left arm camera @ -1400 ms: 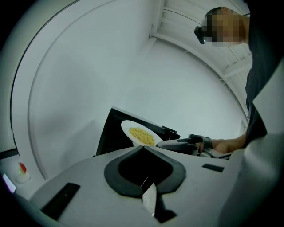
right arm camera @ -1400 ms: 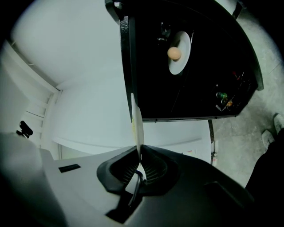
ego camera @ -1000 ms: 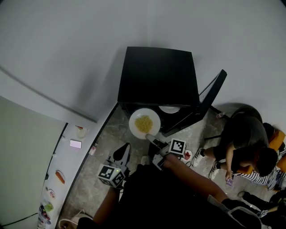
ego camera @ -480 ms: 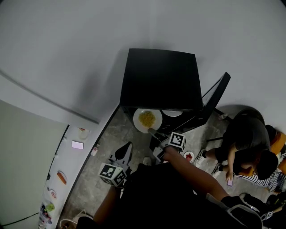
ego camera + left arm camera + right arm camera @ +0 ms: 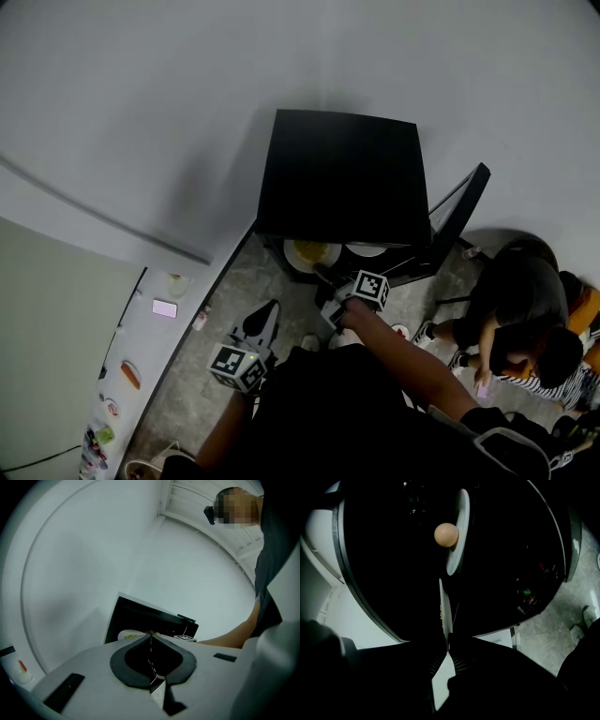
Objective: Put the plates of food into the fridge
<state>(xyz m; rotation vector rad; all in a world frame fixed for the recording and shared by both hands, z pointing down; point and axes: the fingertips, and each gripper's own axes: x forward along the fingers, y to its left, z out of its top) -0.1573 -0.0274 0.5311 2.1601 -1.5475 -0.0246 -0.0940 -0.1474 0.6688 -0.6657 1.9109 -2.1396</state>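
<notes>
A black fridge (image 5: 337, 178) stands with its door (image 5: 459, 211) swung open to the right. My right gripper (image 5: 325, 278) is shut on the rim of a white plate of yellow food (image 5: 311, 252), which lies half under the fridge's top edge. In the right gripper view that plate (image 5: 445, 607) shows edge-on between the jaws (image 5: 447, 645), inside the dark fridge opening. A second plate (image 5: 459, 531) with a round tan bun (image 5: 446, 535) sits deeper inside; it also shows in the head view (image 5: 367, 249). My left gripper (image 5: 259, 322) hangs lower left, shut and empty (image 5: 151, 634).
A white counter (image 5: 141, 347) with a pink phone (image 5: 164, 307) and small food items runs along the left. Two people (image 5: 525, 309) sit on the floor at the right, beyond the fridge door. The door shelf (image 5: 527, 595) holds small bottles. The floor is grey stone.
My right gripper has carried the plate of yellow food forward from in front of the fridge into its opening. The left gripper has shifted only slightly.
</notes>
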